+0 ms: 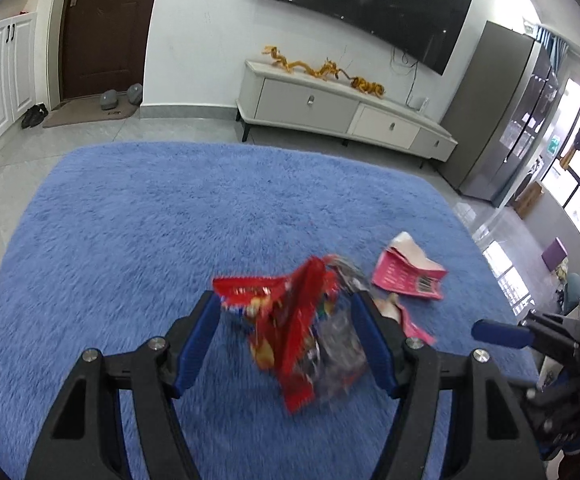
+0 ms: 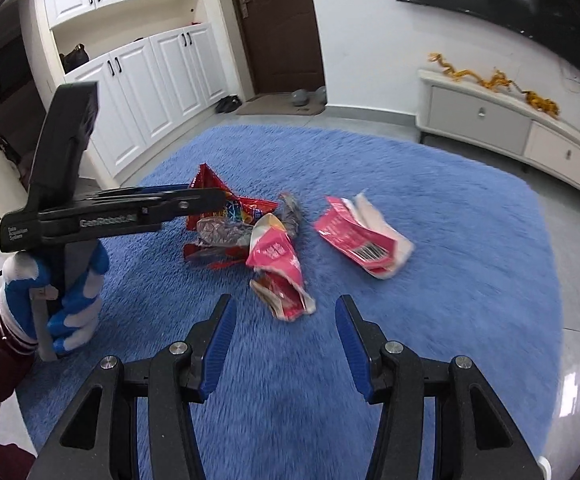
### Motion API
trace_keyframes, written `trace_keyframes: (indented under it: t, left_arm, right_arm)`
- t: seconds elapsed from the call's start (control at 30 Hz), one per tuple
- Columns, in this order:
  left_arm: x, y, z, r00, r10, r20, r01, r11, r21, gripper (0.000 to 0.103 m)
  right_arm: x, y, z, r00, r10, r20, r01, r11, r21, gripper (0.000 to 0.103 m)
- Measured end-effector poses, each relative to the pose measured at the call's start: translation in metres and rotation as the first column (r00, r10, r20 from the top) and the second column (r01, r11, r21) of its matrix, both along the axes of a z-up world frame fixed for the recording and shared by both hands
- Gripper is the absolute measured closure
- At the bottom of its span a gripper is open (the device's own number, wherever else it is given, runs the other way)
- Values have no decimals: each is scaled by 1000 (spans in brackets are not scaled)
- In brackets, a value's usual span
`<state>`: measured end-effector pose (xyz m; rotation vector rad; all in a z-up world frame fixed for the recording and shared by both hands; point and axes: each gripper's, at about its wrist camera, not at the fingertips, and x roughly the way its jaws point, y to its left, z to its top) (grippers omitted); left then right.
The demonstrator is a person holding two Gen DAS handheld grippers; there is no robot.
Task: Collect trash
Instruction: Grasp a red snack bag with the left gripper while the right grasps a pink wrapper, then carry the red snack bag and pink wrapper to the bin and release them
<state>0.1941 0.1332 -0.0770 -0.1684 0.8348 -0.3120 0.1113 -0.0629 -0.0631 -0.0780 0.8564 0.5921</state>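
Rug (image 2: pixel 429 184): blue shag on floor, all trash lies mid-rug.
Left claw (image 1: pixel 286 320): spread wide round red snack bag (image 1: pixel 290 320), not pinching yet.
Right claw (image 2: pixel 286 320): spread, empty, lined up just short of pink wrapper (image 2: pixel 282 268).
2nd pink wrapper (image 2: pixel 363 236): loose, just beside pile.

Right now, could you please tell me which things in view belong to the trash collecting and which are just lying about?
Part of the job:
- red snack wrapper, between the open left hand-held gripper fingers
- torn pink packet
- second pink packet
- right hand-held gripper, open

Just there:
- blue rug
- TV cabinet
- golden dragon ornament
- shoes
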Motion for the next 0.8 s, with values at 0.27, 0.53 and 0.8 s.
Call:
trace_keyframes:
  t: [0.27, 0.53, 0.8]
  left_arm:
    - [19, 12, -24, 997, 39, -62, -43, 997, -62, 67]
    - [8, 26, -22, 995, 83, -50, -87, 992, -88, 79]
    - [-29, 48, -10, 990, 140, -14, -141, 989, -42, 81]
  right_arm:
    - [28, 20, -23, 999, 39, -36, -39, 999, 3, 54]
    - [34, 19, -30, 997, 38, -65, -35, 998, 45, 69]
    - [11, -11, -26, 998, -5, -69, 8, 999, 46, 70]
